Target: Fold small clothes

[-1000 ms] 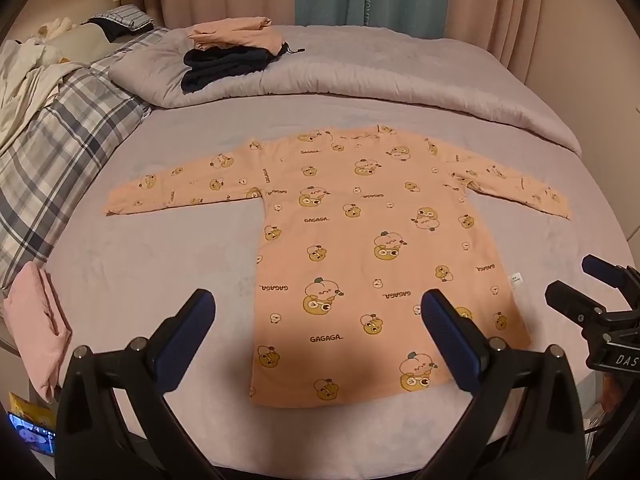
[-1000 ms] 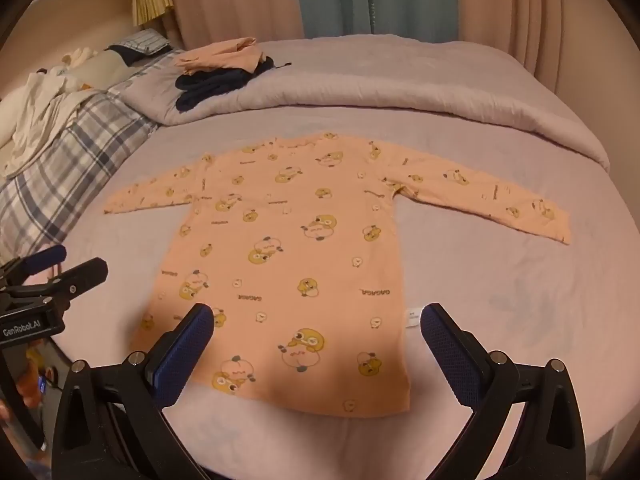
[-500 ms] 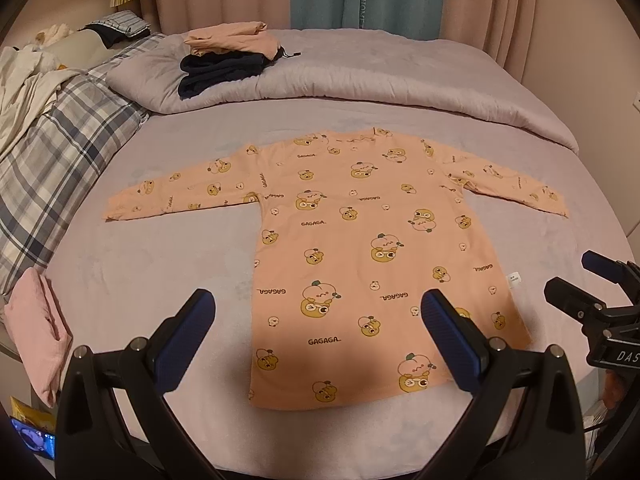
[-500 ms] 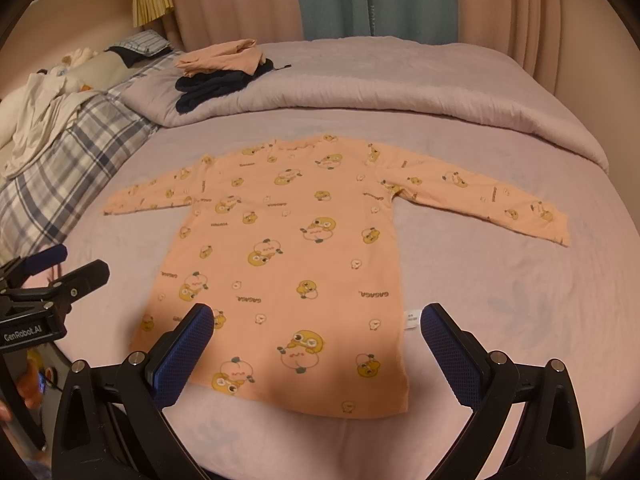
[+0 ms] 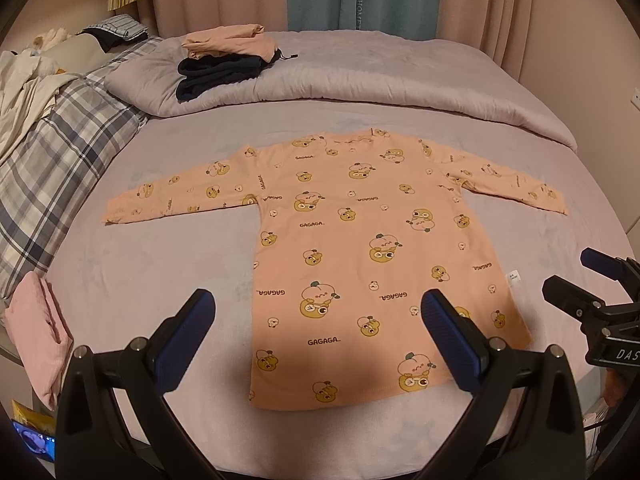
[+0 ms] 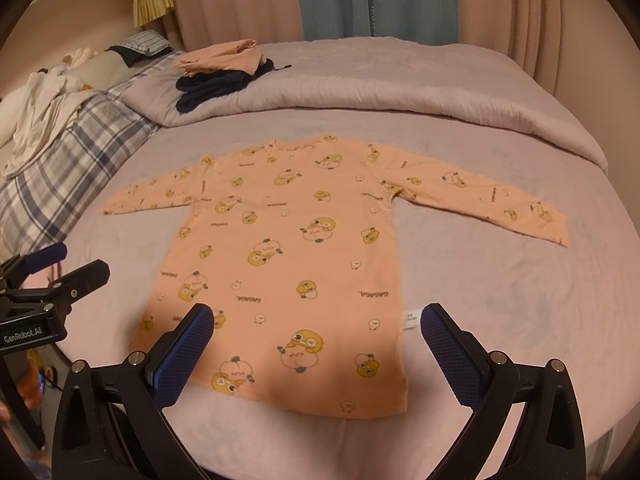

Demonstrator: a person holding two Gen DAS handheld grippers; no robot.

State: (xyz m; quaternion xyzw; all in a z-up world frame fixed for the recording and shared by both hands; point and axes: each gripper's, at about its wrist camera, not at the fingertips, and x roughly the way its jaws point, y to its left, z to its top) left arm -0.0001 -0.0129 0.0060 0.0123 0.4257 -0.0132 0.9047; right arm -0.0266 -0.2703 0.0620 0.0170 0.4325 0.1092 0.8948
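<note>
A small peach long-sleeved shirt [image 5: 360, 248] with yellow cartoon prints lies flat on the lilac bed, both sleeves spread out, hem toward me; it also shows in the right wrist view [image 6: 288, 256]. My left gripper [image 5: 318, 334] is open and empty, hovering above the hem's left part. My right gripper [image 6: 316, 340] is open and empty above the hem's right part. The right gripper [image 5: 592, 292] shows at the right edge of the left wrist view, and the left gripper [image 6: 60, 268] at the left edge of the right wrist view.
A folded stack of peach and navy clothes [image 5: 224, 64] sits on the rolled grey duvet [image 5: 400, 80] at the back. A plaid blanket [image 5: 44, 168] and white cloth lie at the left. A folded pink garment [image 5: 36, 328] lies at the near left edge.
Both grippers have eased slightly back and up, so the shirt sits a little lower and farther in view. Both stay open and empty. The shirt has not moved.
</note>
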